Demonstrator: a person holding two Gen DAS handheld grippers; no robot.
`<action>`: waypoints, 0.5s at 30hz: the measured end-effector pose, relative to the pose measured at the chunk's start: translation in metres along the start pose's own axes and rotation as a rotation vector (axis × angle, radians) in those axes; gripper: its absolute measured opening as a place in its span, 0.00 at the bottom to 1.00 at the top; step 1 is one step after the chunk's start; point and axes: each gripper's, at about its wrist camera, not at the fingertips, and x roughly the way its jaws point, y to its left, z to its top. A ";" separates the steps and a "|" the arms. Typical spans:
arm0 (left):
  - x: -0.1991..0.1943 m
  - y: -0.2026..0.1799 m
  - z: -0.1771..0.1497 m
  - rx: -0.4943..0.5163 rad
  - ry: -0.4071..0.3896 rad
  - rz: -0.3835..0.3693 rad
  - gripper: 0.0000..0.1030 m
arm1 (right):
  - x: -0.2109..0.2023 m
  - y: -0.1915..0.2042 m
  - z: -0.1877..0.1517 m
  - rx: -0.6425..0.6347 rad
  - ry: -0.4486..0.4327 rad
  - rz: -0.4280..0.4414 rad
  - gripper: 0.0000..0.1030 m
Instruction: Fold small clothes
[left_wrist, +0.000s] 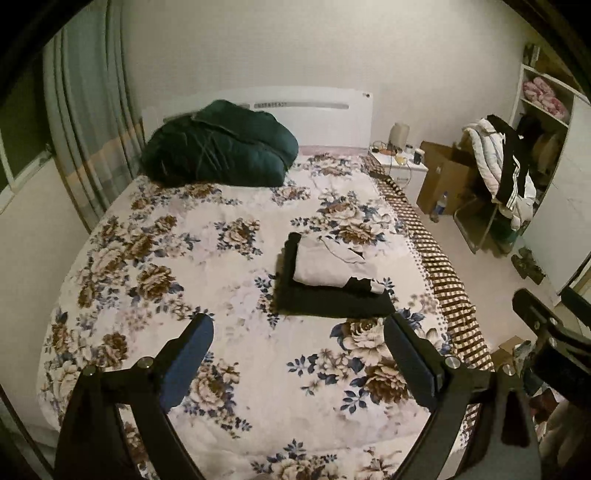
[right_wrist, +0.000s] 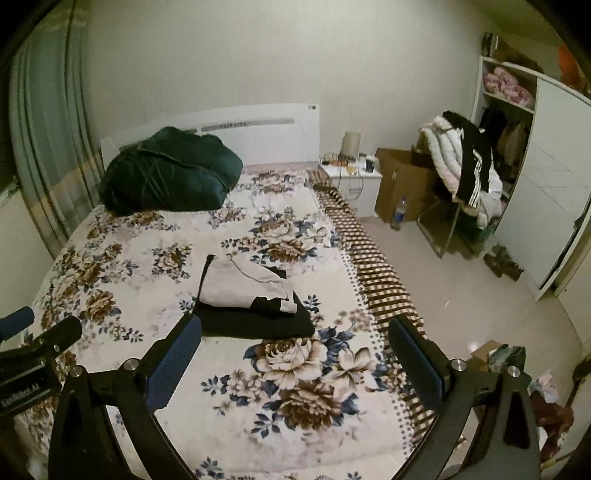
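Observation:
A folded pale grey garment (left_wrist: 325, 264) lies on top of a folded black garment (left_wrist: 332, 301) on the floral bed cover (left_wrist: 155, 258). The same stack shows in the right wrist view, pale piece (right_wrist: 243, 284) on black piece (right_wrist: 258, 321). My left gripper (left_wrist: 299, 332) is open and empty, held above the bed just in front of the stack. My right gripper (right_wrist: 295, 332) is open and empty, also in front of the stack and to its right. The right gripper's body shows at the left wrist view's right edge (left_wrist: 543, 328).
A dark green duvet bundle (left_wrist: 221, 147) sits at the head of the bed. A white nightstand (left_wrist: 402, 170), cardboard box (left_wrist: 443, 181), chair heaped with clothes (left_wrist: 502, 173) and wardrobe (right_wrist: 546, 192) stand right of the bed. A pile of clothes (right_wrist: 546, 391) lies on the floor.

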 end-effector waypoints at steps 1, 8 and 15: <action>-0.009 0.000 -0.001 -0.003 -0.007 0.000 0.92 | -0.016 -0.001 -0.002 0.000 -0.004 0.002 1.00; -0.065 -0.011 -0.007 -0.016 -0.059 0.019 0.92 | -0.098 -0.014 -0.002 -0.008 -0.051 0.029 1.00; -0.085 -0.021 -0.014 -0.037 -0.082 0.040 0.92 | -0.129 -0.026 0.004 -0.032 -0.082 0.064 1.00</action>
